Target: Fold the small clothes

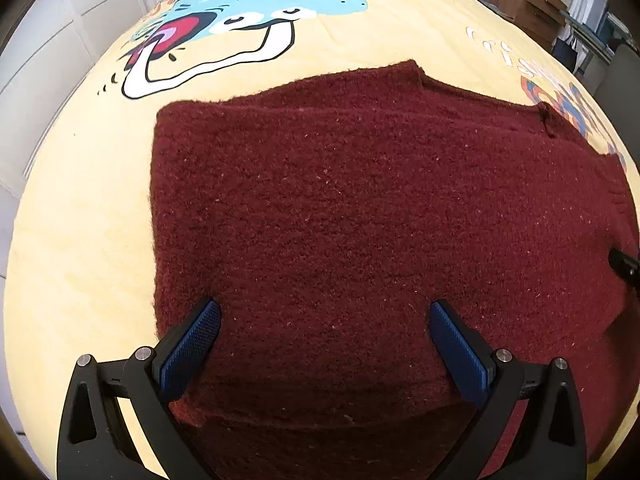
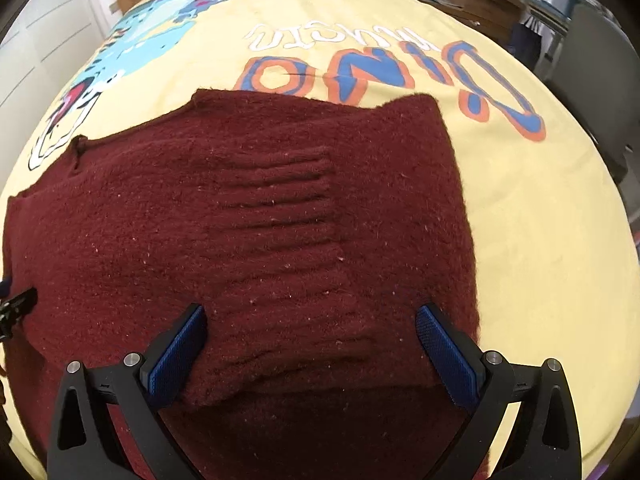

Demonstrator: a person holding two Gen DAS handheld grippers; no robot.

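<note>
Spread flat on the yellow printed bedsheet: a dark red knitted sweater, already partly folded into a rough rectangle. On the left, left gripper hovering low over the near part of the sweater, jaws spread wide, nothing between the blue pads. Further right, ribbed cuff of a sleeve laid across the body. On the right, right gripper likewise wide open and empty, above the near right corner. Best done, probably, by pinching both near corners at matching depth, catching every layer, lifting evenly and carrying the near edge straight to the far edge; uneven grips likely to skew the fold or drag the sleeve loose.
</note>
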